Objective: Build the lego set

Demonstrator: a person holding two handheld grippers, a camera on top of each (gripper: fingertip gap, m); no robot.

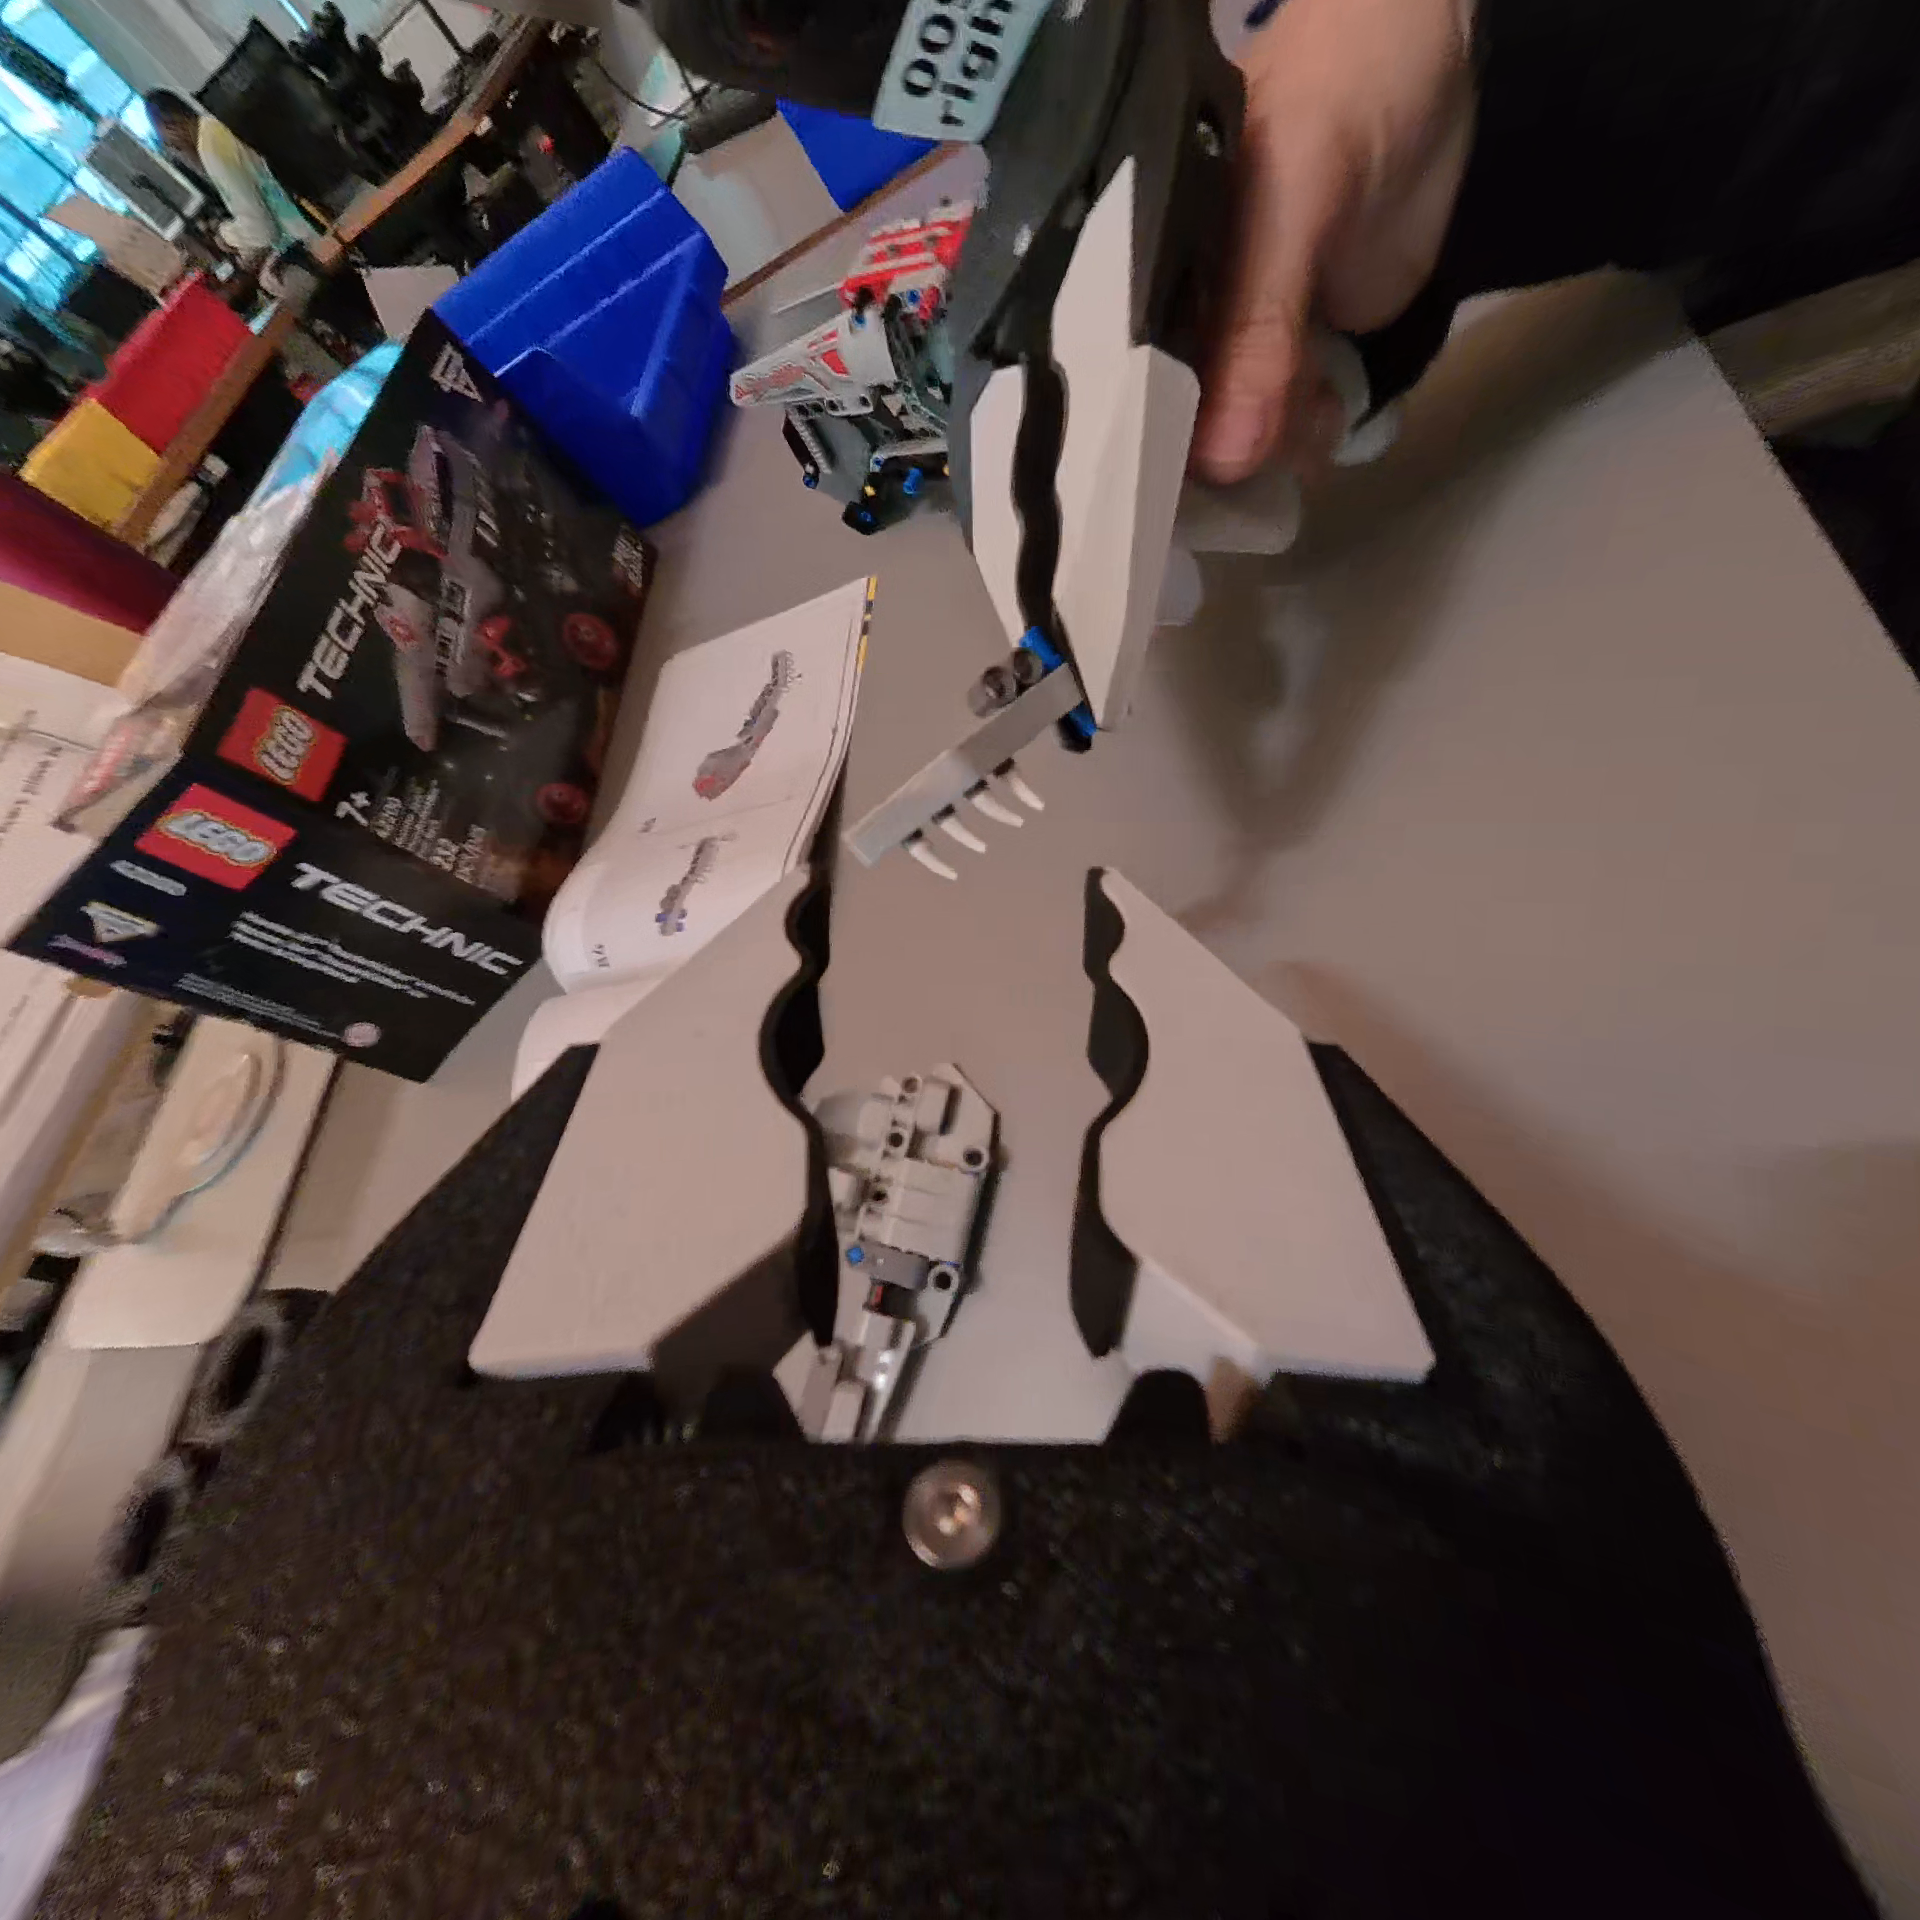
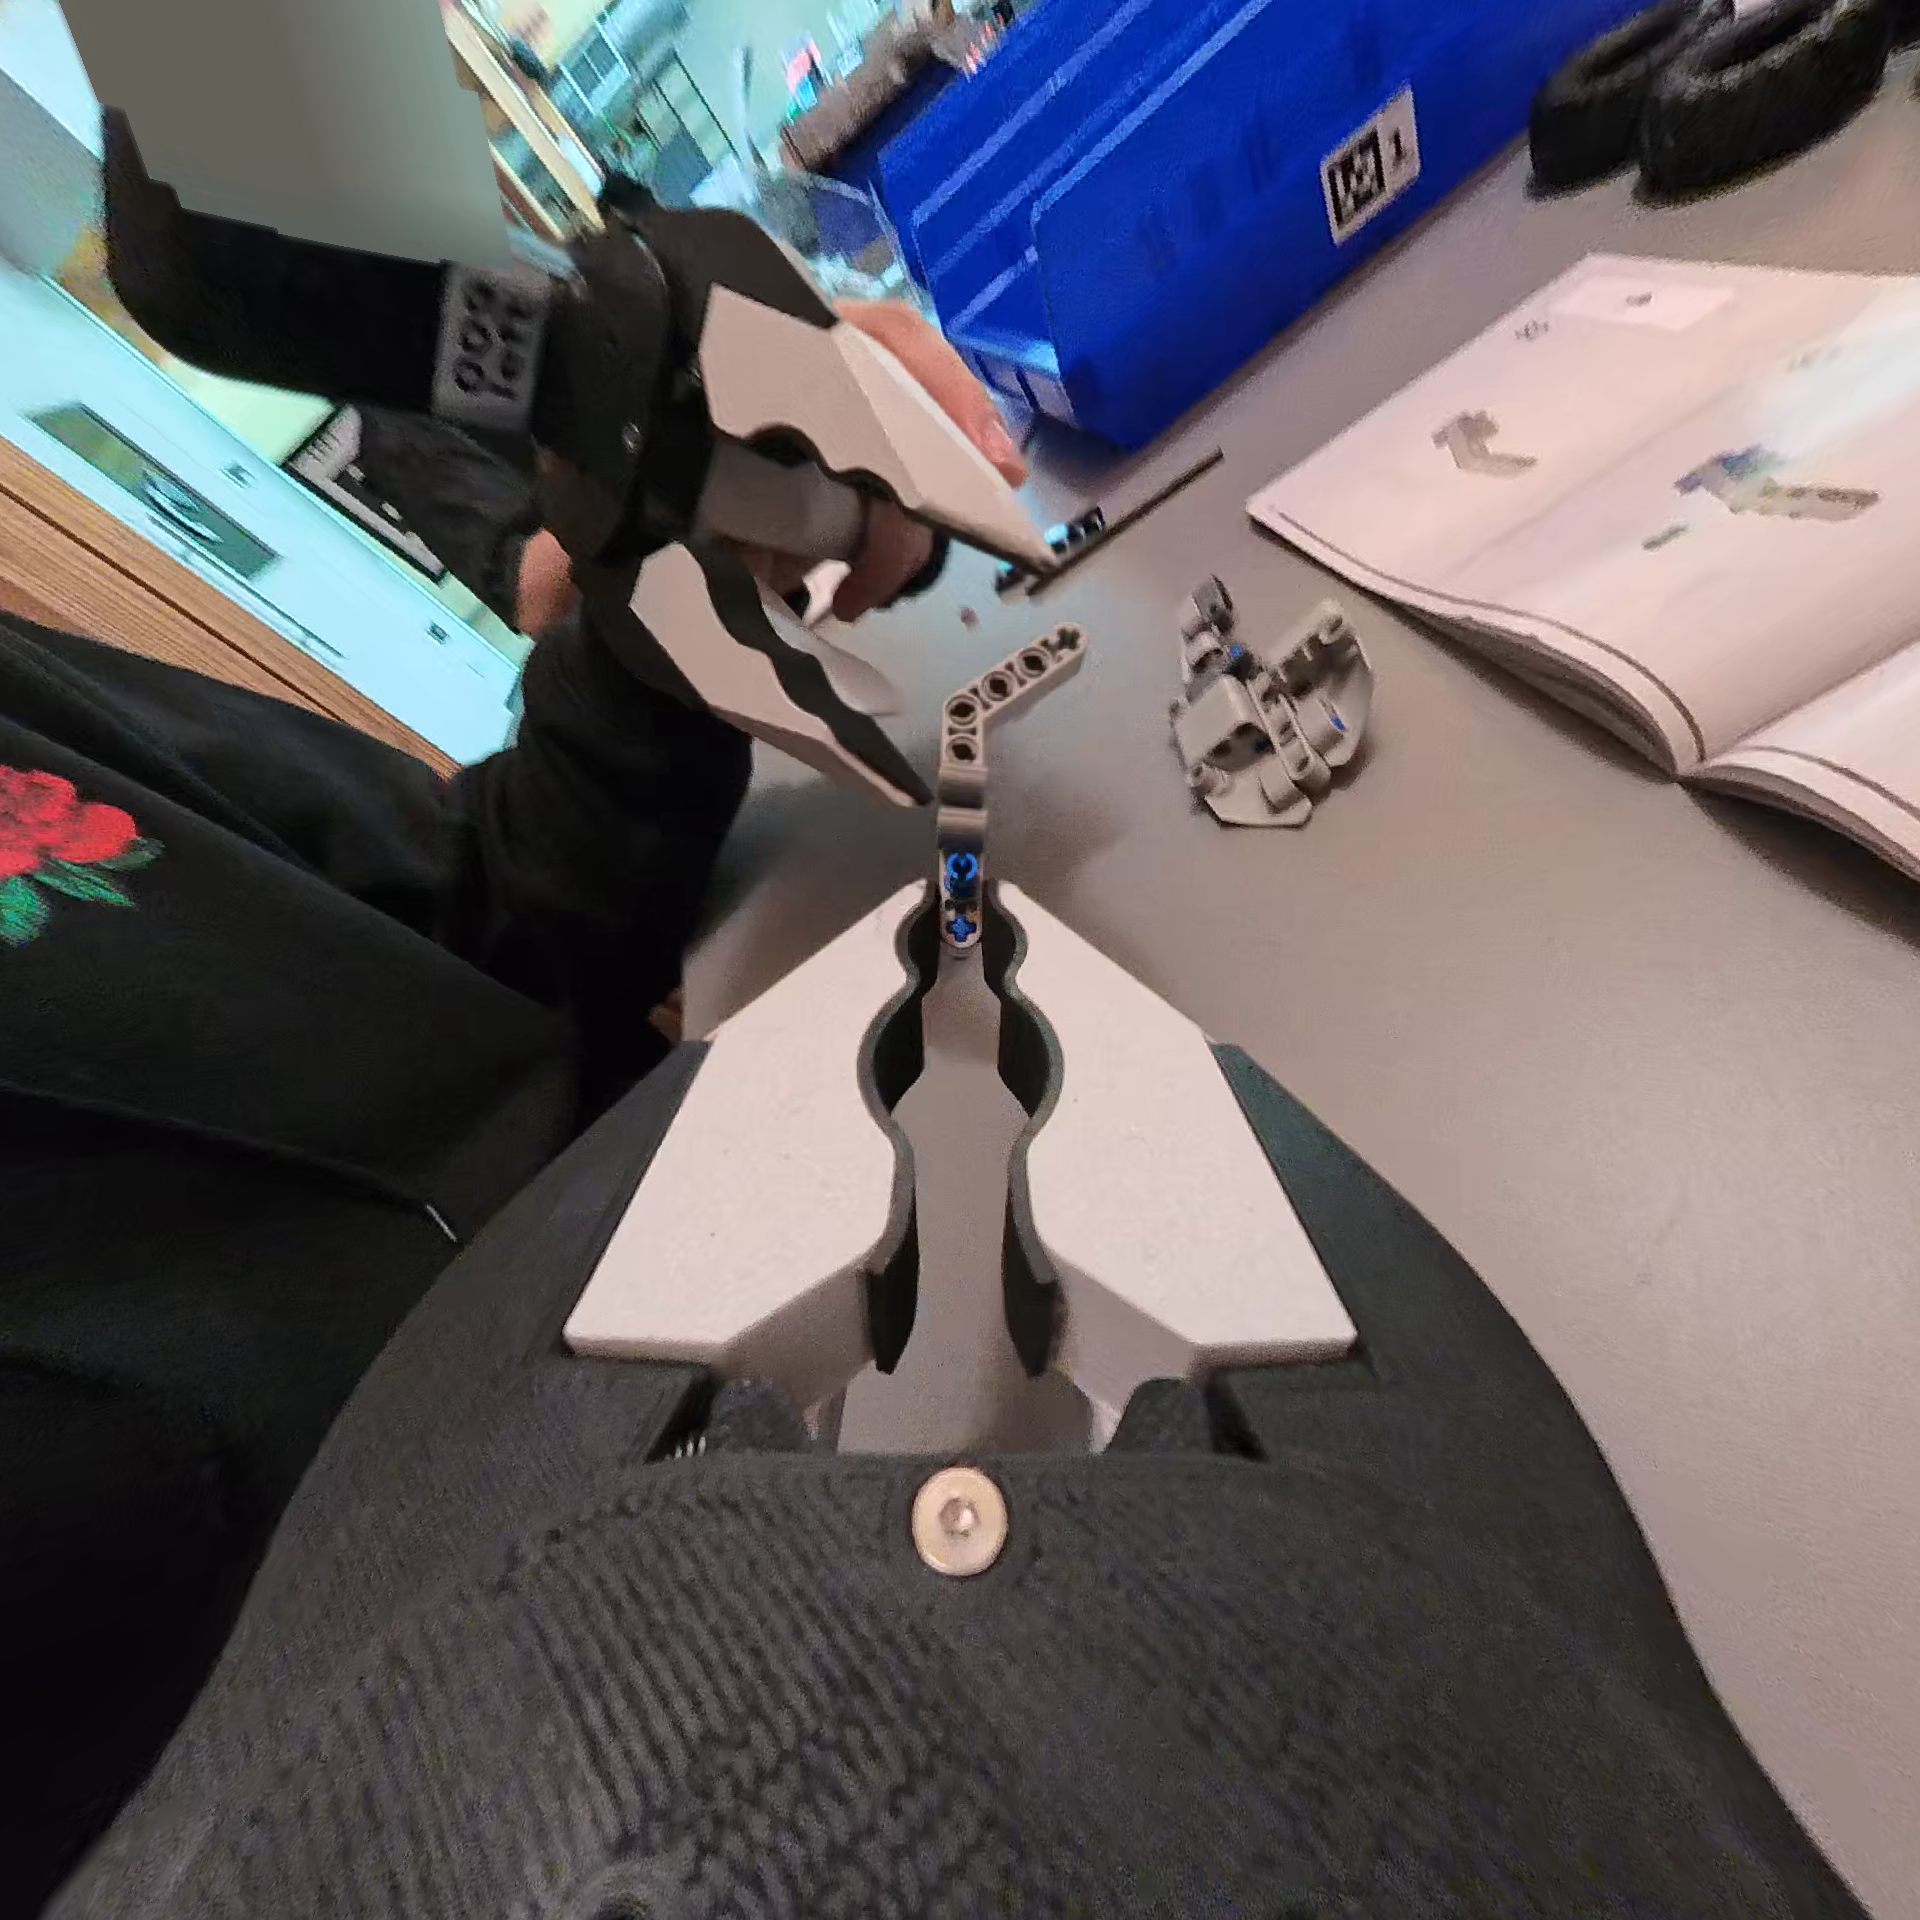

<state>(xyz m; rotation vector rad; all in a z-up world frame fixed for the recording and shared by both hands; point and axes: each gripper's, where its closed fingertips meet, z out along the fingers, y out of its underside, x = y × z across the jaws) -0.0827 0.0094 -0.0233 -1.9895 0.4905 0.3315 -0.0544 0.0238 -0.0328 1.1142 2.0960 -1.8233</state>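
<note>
My right gripper (image 2: 961, 914) is shut on the end of a grey bent beam (image 2: 971, 727) with blue pins and holds it above the table. In the left wrist view the right gripper (image 1: 1075, 717) comes in from the top, and the beam (image 1: 935, 790) shows several white teeth. My left gripper (image 1: 961, 894) is open and empty, its tips just short of the beam's free end. It also shows in the right wrist view (image 2: 982, 675), open beside the beam. A grey lego subassembly (image 1: 909, 1184) lies on the table under the left fingers; the right wrist view (image 2: 1268, 727) shows it too.
An open instruction booklet (image 1: 727, 769) (image 2: 1610, 499) lies on the grey table. The lego box (image 1: 353, 727), a blue bin (image 1: 603, 322) (image 2: 1122, 229) and a partly built white and red model (image 1: 873, 374) stand behind. A black beam (image 2: 1132, 509) and black tyres (image 2: 1714, 83) lie farther off. The tips of one gripper are about 4 cm away from the tips of the other. From the left gripper's tips to the grey lego subassembly (image 1: 909, 1184) is close to 10 cm. My right wrist view (image 2: 1237, 717) looks at it from another angle.
</note>
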